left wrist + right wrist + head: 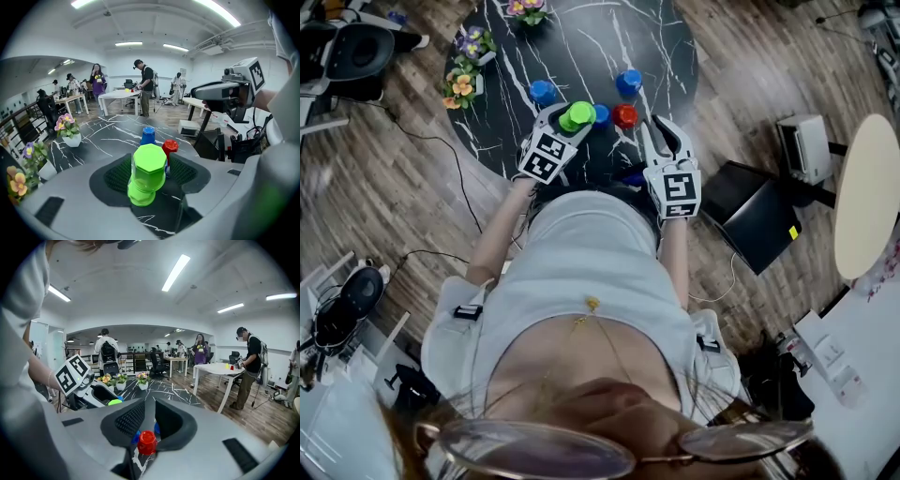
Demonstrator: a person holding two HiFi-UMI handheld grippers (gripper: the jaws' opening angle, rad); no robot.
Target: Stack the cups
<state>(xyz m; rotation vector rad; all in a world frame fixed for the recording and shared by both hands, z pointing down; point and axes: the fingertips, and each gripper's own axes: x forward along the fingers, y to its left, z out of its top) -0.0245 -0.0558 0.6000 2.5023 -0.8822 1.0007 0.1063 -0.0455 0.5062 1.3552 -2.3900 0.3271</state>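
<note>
On the black marble table (pixel 581 37), a tilted stack of two upside-down green cups (pixel 149 166) (pixel 577 115) stands between the wide-apart jaws of my left gripper (pixel 151 174) (pixel 577 122). Its pads do not press on the stack. A red cup (pixel 624 115) (pixel 169 146) and a blue cup (pixel 600 114) sit just right of it. Two more blue cups (pixel 542 91) (pixel 628 82) stand farther back. My right gripper (pixel 659 131) (pixel 150 420) hovers right of the red cup (pixel 146 442). Only a narrow slit shows between its jaws, with nothing in it.
Flower pots (pixel 461 86) (pixel 474 42) (pixel 528 9) line the table's left and far edge. On the floor to the right lie a black case (pixel 759 220) and a white box (pixel 804 145). A cream round tabletop (pixel 867 192) is at far right. People stand at tables beyond.
</note>
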